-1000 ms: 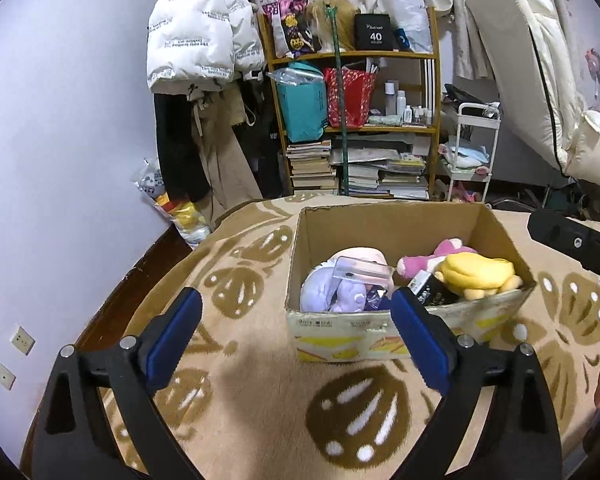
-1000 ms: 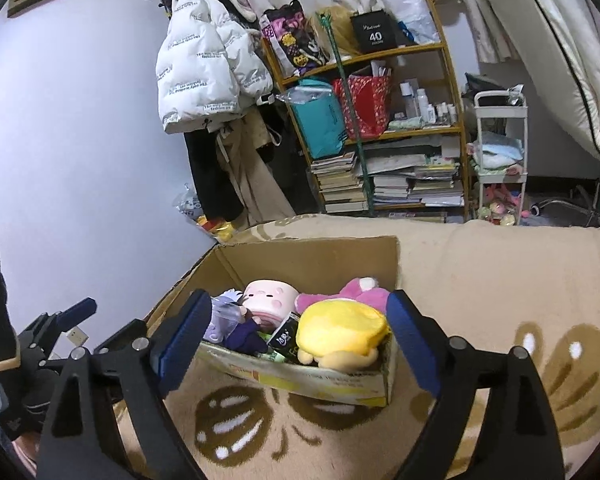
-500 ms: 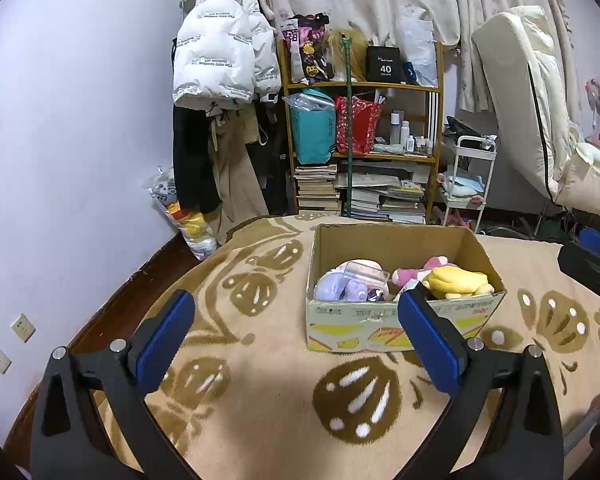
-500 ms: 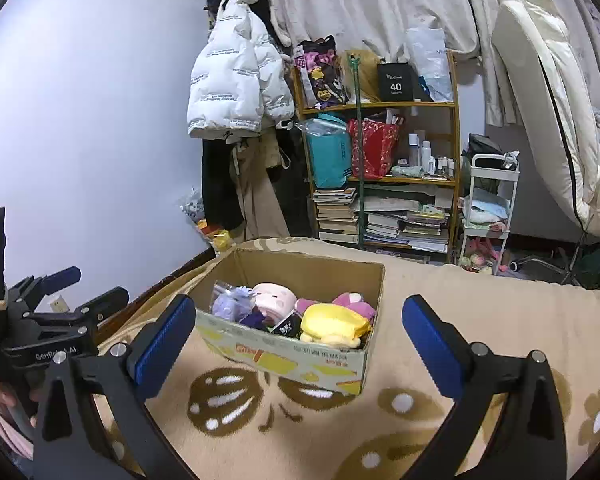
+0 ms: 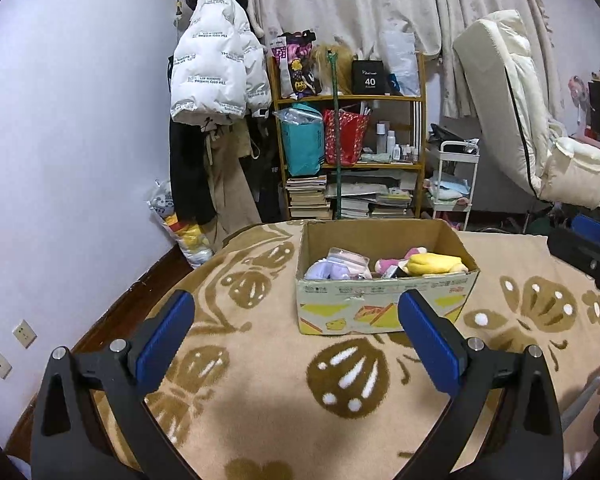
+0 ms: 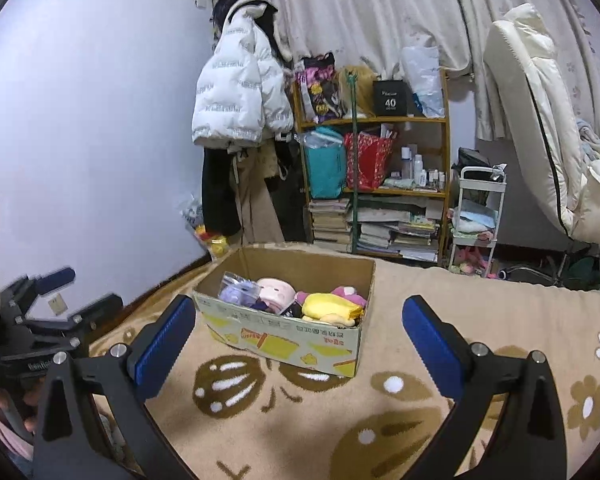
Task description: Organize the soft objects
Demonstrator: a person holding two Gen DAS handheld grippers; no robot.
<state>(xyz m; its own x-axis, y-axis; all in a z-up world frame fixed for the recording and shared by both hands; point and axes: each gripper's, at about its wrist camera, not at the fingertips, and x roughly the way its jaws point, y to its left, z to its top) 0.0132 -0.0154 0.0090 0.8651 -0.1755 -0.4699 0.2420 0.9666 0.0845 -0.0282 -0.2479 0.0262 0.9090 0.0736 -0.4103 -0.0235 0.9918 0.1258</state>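
An open cardboard box (image 5: 384,312) sits on a beige blanket with brown butterfly prints (image 5: 260,392). It holds several soft toys: a yellow plush (image 5: 434,264), a pink plush (image 5: 392,263) and a purple plush in clear wrap (image 5: 332,269). The box also shows in the right wrist view (image 6: 284,340), with the yellow plush (image 6: 330,308) and a pale pink plush (image 6: 274,290). My left gripper (image 5: 296,320) is open and empty, well back from the box. My right gripper (image 6: 298,322) is open and empty, also back from it.
A cluttered wooden shelf (image 5: 348,152) with books and bags stands behind the bed. A white puffer jacket (image 5: 216,76) hangs on the wall at left. A white cart (image 5: 454,184) and a cream recliner (image 5: 540,140) stand at right. The left gripper's body shows in the right wrist view (image 6: 32,340).
Both grippers have pulled back and up from the box, which now looks smaller and farther. Both stayed open and empty.
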